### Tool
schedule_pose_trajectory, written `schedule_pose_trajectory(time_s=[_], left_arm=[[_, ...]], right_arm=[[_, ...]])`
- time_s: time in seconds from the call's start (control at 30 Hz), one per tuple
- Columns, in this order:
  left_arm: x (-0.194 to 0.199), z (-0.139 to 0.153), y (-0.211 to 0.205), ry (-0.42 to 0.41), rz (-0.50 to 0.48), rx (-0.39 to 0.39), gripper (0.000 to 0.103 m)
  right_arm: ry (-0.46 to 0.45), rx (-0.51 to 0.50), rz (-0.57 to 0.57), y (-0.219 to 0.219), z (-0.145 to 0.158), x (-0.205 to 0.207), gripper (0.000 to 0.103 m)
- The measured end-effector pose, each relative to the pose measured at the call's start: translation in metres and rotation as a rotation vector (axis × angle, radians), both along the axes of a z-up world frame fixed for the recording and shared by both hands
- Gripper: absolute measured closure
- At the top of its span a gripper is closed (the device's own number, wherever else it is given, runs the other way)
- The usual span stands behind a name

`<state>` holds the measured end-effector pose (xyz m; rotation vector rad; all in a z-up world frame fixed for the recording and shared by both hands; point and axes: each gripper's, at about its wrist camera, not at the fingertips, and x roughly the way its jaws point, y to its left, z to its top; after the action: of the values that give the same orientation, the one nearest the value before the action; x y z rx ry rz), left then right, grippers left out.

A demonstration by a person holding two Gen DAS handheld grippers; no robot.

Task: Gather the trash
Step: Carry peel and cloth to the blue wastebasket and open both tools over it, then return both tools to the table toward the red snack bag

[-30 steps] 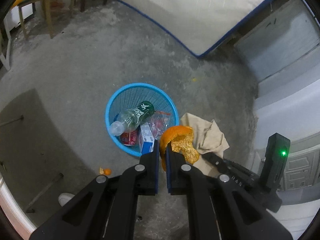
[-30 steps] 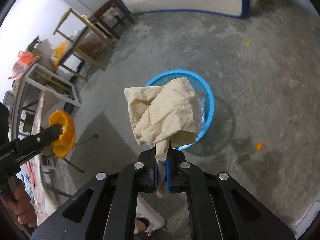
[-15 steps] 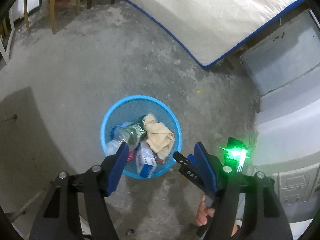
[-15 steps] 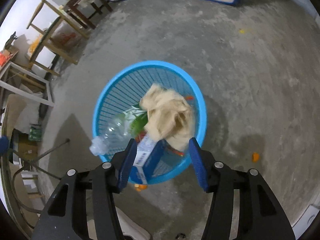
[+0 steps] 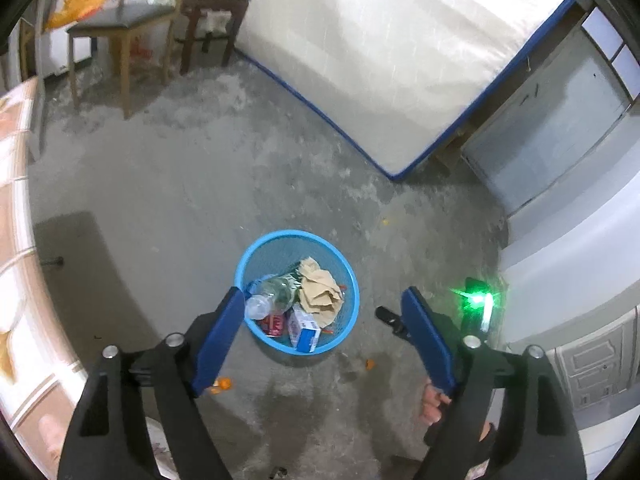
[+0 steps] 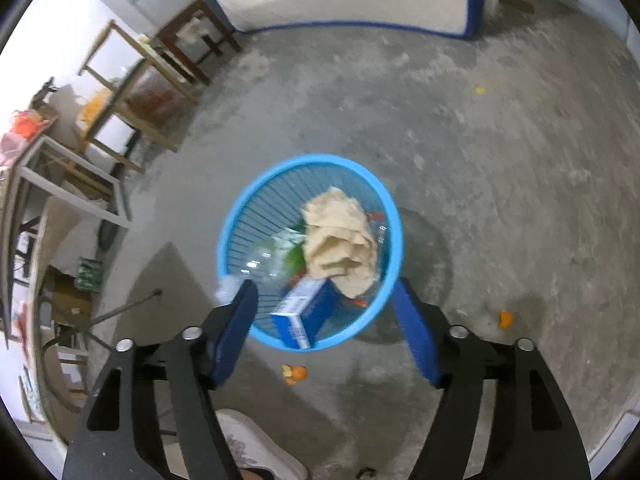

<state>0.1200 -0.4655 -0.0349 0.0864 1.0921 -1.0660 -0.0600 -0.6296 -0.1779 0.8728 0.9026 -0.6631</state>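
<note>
Left wrist view shows the left gripper (image 5: 322,328) with its two blue fingers spread wide and nothing between them; it hangs above the floor, a little behind the blue basket (image 5: 260,248). Just beside its left finger a small piece of orange peel (image 5: 222,385) lies on the concrete, and a smaller bit (image 5: 370,365) lies below the gap, nearer the right finger. Behind the right finger the person's right hand (image 5: 434,402) holds the other tool, whose green lamp is lit.

Ahead of the fingers stands the basket. Inside it lie a beige crumpled paper (image 5: 318,290) on top, a clear plastic bottle (image 5: 272,294) toward the left finger, a red can (image 5: 273,323) and a blue-and-white carton (image 5: 306,330) at the near wall. In my judgement the basket stands in the middle so that both tools reach it easily.

Right wrist view shows the right gripper (image 6: 324,320) released too, empty, its fingers on either side of the basket's near rim (image 6: 312,346). Under it one peel piece (image 6: 295,373) waits on the floor, and another (image 6: 505,318) lies beyond the right finger. Probably these scraps are what remains to collect.

Farther away a white mattress (image 5: 380,60) leans on the wall and wooden stools (image 5: 124,20) stand to the left.
</note>
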Motion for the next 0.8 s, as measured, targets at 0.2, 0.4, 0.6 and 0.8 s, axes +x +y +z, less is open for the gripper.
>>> schedule_pose_trajectory(time_s=[0.2,0.4,0.6,0.8], left_arm=[[0.009,0.036,0.087,-0.108,0.136,-0.043,0.015],[0.021,0.053,0.197,-0.212,0.350,-0.066,0.010],[0.035,0.049,0.309,-0.240,0.584,-0.042,0.010],[0.045,0.042,0.408,-0.247,0.798,-0.042,0.010]], right_arm=[[-0.086,-0.046,0.084,0.021,0.055,0.014,0.029],[-0.188,-0.036,0.186,0.048,0.100,0.049,0.026],[-0.264,-0.026,0.385,0.103,0.145,0.118,0.026],[-0.324,0.017,0.601,0.175,0.173,0.193,0.024]])
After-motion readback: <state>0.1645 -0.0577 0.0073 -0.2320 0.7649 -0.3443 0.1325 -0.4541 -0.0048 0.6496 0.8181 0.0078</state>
